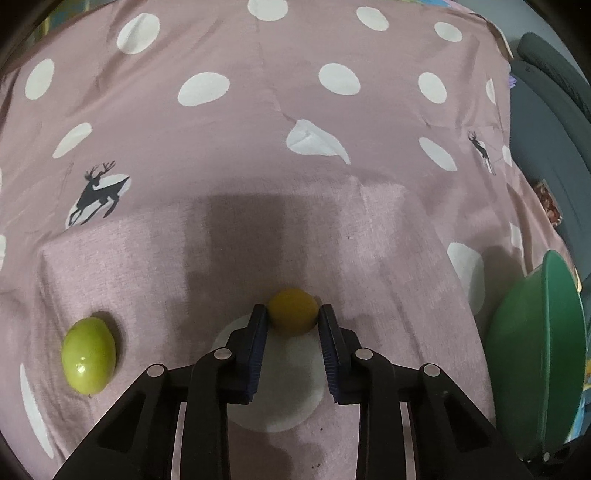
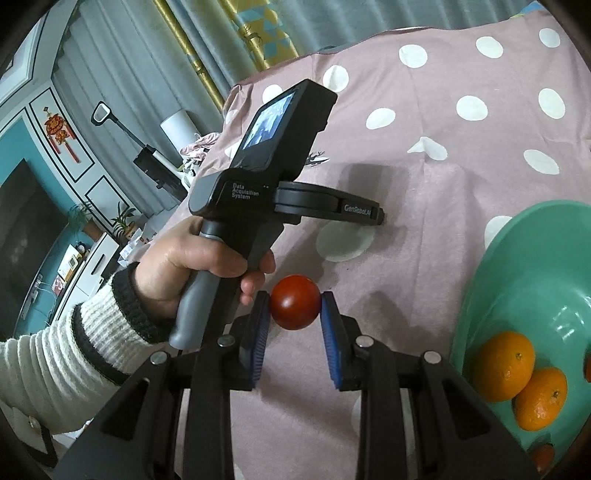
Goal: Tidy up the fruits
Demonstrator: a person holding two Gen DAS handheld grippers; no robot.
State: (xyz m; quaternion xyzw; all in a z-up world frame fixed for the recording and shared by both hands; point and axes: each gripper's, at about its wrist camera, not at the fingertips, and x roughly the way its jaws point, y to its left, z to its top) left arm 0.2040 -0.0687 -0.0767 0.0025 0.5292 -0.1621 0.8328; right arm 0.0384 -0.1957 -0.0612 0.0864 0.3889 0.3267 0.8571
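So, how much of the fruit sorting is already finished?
Done: two oranges lie in the green bowl. In hand: the right gripper clamps a red fruit; the left gripper clamps a yellow fruit. Left: a green fruit on the cloth.

**Your room: dotted cloth, teal wall, grey curtains**

You are working over a mauve tablecloth [image 1: 258, 122] with white dots and small black deer prints [image 1: 98, 194]; its creases run across the middle. To your right sits a grey chair [image 1: 550, 74]. In the right wrist view, grey curtains [image 2: 122, 48] hang behind a gold-trimmed patterned strip [image 2: 258, 29]. Your far wall is teal with white panel frames [image 2: 59, 122], and a red knot ornament [image 2: 59, 129] hangs on it. Below stand a dark television [image 2: 22, 236], potted plants [image 2: 123, 218] and a low white cabinet [image 2: 96, 258].
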